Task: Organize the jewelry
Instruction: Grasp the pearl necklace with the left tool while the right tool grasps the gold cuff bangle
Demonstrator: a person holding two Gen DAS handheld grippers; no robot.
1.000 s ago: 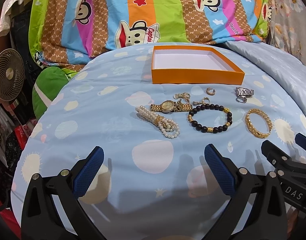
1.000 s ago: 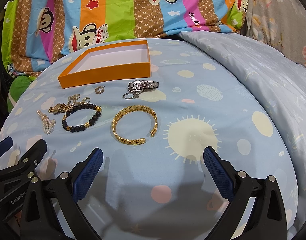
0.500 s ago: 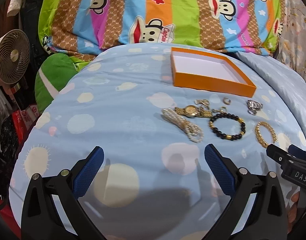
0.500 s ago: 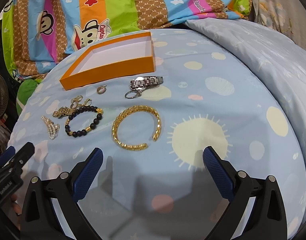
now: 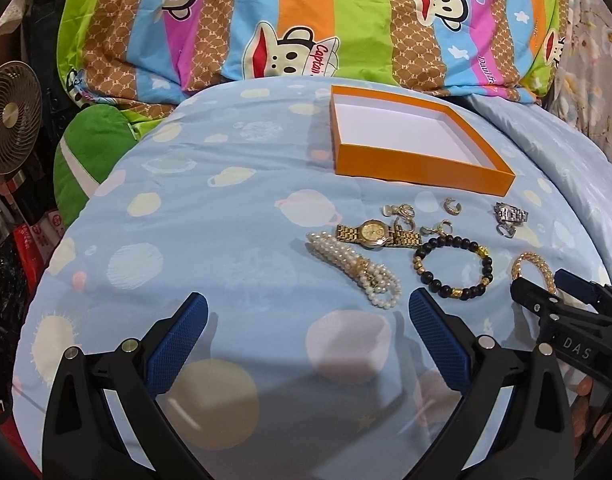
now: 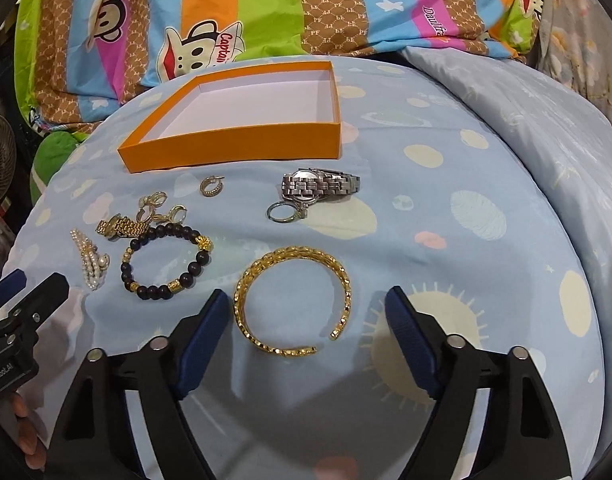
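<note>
The right gripper (image 6: 308,312) is narrowing around the gold bangle (image 6: 294,300), nothing clamped yet; I'd centre on it before squeezing.

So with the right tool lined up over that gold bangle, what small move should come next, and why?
Probably lower the right tool and finish closing on the gold bangle. Its jaws have just been closing, the bangle lies flat on the blue sheet between them, but the pads do not touch it yet. The orange box is empty, so it likely goes there.
</note>
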